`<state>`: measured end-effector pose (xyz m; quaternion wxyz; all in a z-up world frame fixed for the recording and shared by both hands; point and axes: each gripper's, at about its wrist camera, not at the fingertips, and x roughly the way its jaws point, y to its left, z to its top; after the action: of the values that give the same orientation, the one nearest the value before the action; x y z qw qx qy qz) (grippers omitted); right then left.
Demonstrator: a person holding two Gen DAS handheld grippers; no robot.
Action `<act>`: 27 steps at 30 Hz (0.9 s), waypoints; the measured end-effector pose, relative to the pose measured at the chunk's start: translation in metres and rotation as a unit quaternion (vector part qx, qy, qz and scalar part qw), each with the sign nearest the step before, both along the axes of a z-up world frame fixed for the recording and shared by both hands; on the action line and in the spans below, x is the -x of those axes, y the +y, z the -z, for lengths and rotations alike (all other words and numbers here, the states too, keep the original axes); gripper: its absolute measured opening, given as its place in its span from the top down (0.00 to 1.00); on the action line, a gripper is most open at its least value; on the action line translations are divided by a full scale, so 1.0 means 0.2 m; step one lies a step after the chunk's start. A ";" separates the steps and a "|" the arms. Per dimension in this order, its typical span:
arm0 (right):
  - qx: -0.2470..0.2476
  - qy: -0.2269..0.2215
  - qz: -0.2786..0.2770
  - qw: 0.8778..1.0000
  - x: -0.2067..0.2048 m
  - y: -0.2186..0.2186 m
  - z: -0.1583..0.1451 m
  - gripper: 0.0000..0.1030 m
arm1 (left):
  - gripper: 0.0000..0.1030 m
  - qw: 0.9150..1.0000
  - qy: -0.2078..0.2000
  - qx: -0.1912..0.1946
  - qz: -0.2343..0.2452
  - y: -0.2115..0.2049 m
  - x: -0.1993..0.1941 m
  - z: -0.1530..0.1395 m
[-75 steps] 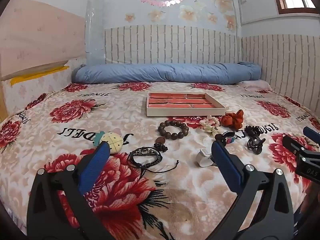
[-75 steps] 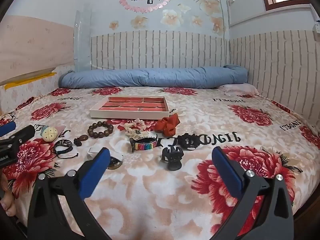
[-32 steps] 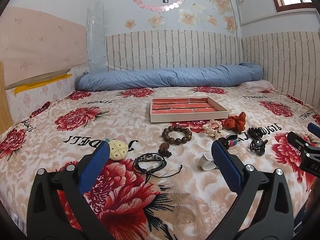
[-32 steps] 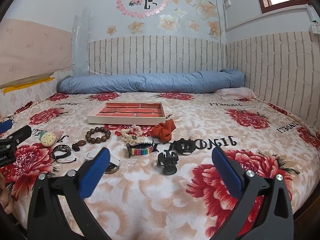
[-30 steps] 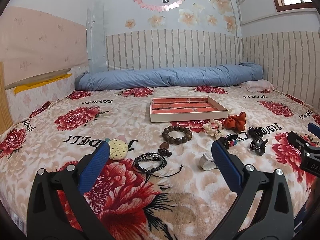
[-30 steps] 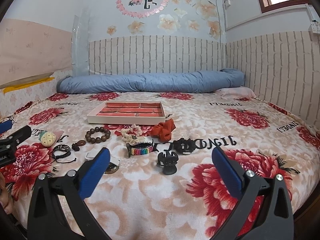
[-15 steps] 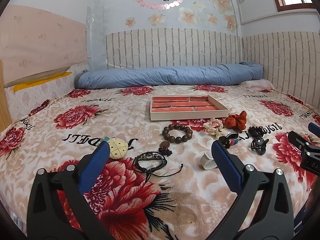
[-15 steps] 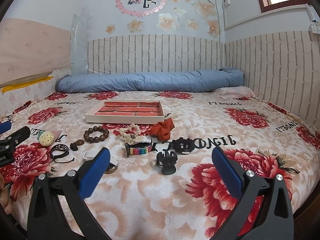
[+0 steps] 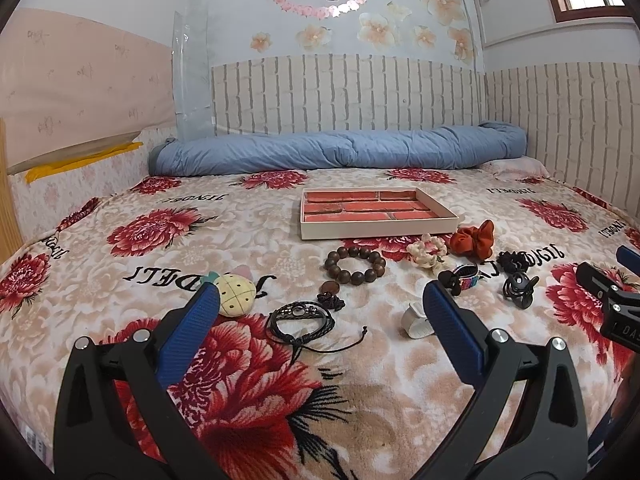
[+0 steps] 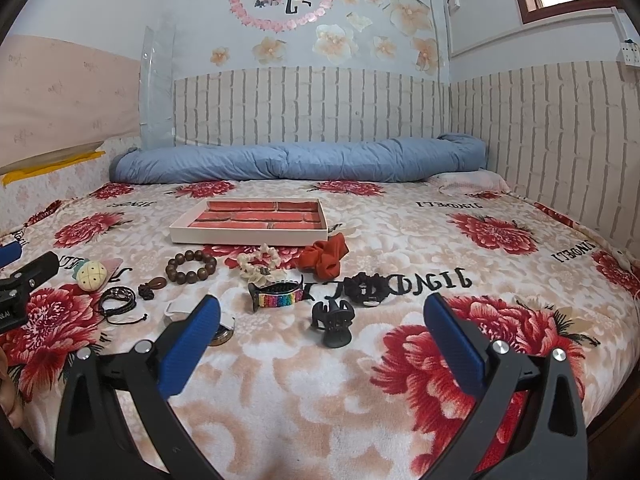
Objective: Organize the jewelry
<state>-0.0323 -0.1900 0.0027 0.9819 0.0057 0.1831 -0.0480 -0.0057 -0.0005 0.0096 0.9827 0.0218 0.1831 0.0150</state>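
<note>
Both grippers are hanging spread wide over the near edge of the bed, nothing in either one: the left gripper [image 9: 322,304] is pointing at the cord bracelet [image 9: 301,317], the right gripper [image 10: 322,306] is sitting just short of the black claw clip [image 10: 333,322]. All the jewelry is still lying loose on the floral blanket [image 10: 320,380] in a rough row, and the tray [image 10: 248,224] with its red compartments is sitting behind it with nothing in it that I can see, so I'd say the sorting is only just getting going. Looks like the step in hand is picking a first piece. For the right side the clip or the rainbow band [image 10: 276,294] are looking closest; for the left it's the cord bracelet or the bead bracelet [image 9: 355,266]. My take: the blanket is plush, so come straight down and pinch across one side of a loop, or you're grabbing fluff too. The cord bracelet is trailing a loose tail, so lift it high before carrying or it's probably snagging the little knot charm [image 9: 331,296] beside it. Beads will likely swing, so go slow toward the tray.
</note>
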 end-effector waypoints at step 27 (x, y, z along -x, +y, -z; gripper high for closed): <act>-0.003 0.004 0.000 1.000 -0.01 0.00 0.01 0.04 | 0.05 1.000 0.007 -0.003 0.008 0.01 -0.01 0.04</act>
<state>-0.0311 -0.1907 0.0012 0.9812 0.0088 0.1867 -0.0479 -0.0045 0.0018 0.0014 0.9815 0.0267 0.1896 0.0073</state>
